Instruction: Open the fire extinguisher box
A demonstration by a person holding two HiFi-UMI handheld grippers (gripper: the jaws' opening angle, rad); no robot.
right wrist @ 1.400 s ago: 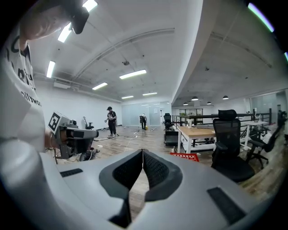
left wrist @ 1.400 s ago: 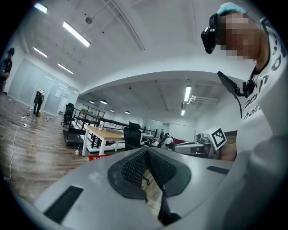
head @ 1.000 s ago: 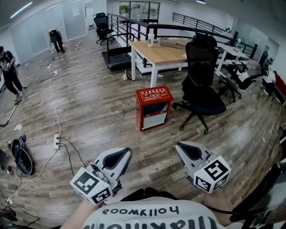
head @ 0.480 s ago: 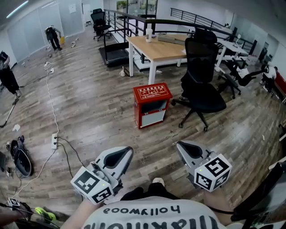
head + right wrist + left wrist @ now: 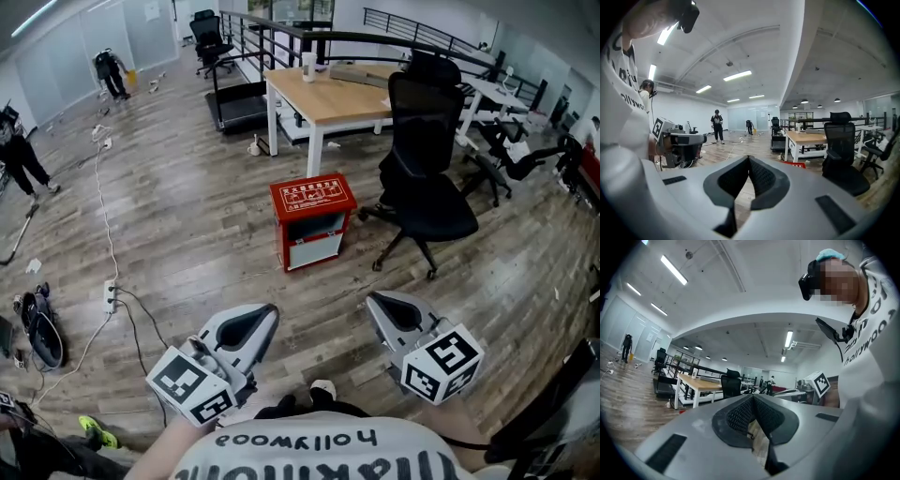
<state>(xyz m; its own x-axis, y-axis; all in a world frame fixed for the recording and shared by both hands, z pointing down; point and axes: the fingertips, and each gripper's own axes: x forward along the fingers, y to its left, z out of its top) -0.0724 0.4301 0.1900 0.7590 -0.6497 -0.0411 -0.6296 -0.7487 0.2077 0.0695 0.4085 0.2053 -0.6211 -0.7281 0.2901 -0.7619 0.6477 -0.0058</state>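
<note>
The fire extinguisher box is a small red cabinet with a white front panel. It stands on the wood floor in the middle of the head view, and its lid is down. Both grippers are held low in front of the person's body, well short of the box. The left gripper points toward it from the lower left, and the right gripper from the lower right. In the left gripper view the left gripper has its pads meeting with nothing between them. The right gripper is likewise shut and empty, with a red edge of the box beyond it.
A black office chair stands just right of the box. A wooden table is behind it. A power strip with cables and a dark bag lie on the floor at left. People stand at the far left.
The person has stepped forward, so the box sits slightly nearer and lower in the head view. Both grippers keep the same pose and stay shut.
</note>
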